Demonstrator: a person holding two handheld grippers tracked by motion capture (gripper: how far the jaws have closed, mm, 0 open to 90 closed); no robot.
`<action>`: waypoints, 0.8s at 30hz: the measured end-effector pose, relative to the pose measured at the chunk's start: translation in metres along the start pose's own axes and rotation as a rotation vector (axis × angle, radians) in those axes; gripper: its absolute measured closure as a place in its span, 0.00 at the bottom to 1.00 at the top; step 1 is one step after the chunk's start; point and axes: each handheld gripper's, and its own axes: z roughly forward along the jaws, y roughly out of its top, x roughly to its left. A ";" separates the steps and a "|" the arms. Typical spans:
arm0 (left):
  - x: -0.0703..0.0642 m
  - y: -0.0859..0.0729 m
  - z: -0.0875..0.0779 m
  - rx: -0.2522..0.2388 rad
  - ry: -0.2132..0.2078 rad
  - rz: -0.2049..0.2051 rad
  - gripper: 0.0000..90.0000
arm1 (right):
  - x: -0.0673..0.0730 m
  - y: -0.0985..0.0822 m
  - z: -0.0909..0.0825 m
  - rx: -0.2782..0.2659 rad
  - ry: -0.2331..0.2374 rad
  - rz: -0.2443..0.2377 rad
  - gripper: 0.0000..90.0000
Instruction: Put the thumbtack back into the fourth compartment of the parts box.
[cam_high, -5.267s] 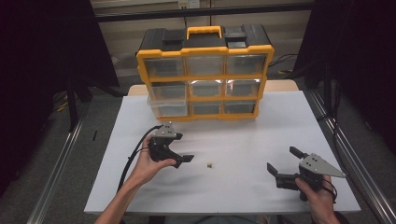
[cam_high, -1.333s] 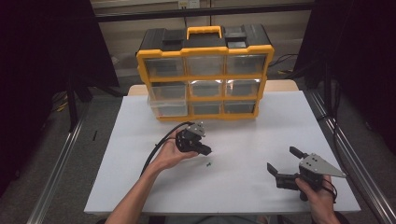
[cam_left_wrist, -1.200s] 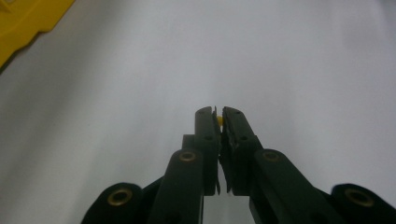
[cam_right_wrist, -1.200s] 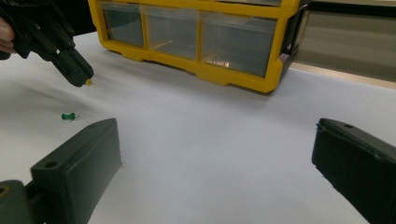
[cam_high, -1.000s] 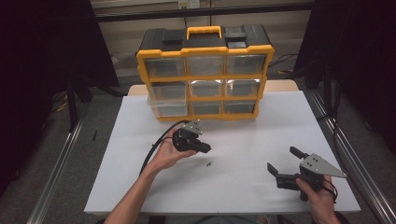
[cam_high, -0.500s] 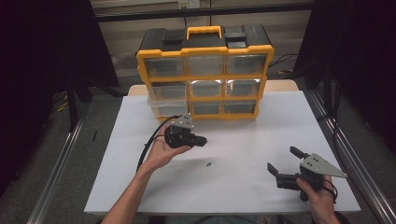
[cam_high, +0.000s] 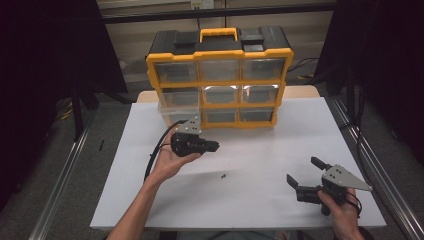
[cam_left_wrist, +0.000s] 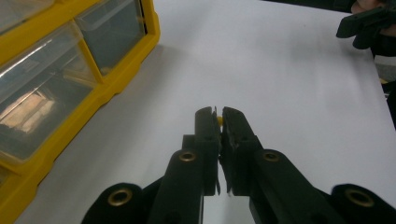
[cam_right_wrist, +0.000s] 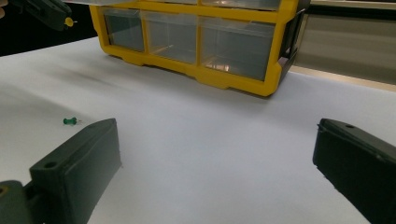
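My left gripper (cam_high: 212, 146) hovers above the white table in front of the yellow and black drawer organiser (cam_high: 220, 75). It is shut on a small yellow push pin (cam_left_wrist: 219, 120), whose head peeks out between the jaw tips (cam_left_wrist: 219, 116). The right gripper view also catches that gripper (cam_right_wrist: 51, 11) and its pin (cam_right_wrist: 69, 21), at top left. A green push pin (cam_high: 223, 176) lies loose on the table (cam_right_wrist: 70, 121), between the two hands. My right gripper (cam_high: 304, 171) rests low at the front right, open with nothing between its jaws (cam_right_wrist: 217, 149).
The organiser's lower-left clear drawer (cam_high: 172, 112) sticks out a little from its frame. The white tabletop (cam_high: 280, 140) stretches between the organiser and the hands. A black cable (cam_high: 152, 157) trails from the left gripper.
The left gripper, still shut on the yellow pin, has lifted and drifted left and back toward the organiser's lower-left drawer. The right gripper and the green pin have not moved.
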 end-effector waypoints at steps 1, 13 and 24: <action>0.000 0.000 -0.001 -0.011 0.010 -0.006 0.95 | 0.000 0.000 0.000 -0.002 0.001 0.001 0.01; 0.004 0.004 -0.022 -0.060 0.045 -0.002 0.95 | 0.000 0.000 0.000 0.000 0.001 0.000 0.01; 0.005 0.010 -0.040 -0.118 0.078 -0.012 0.95 | -0.002 -0.001 0.000 -0.007 -0.002 0.000 0.01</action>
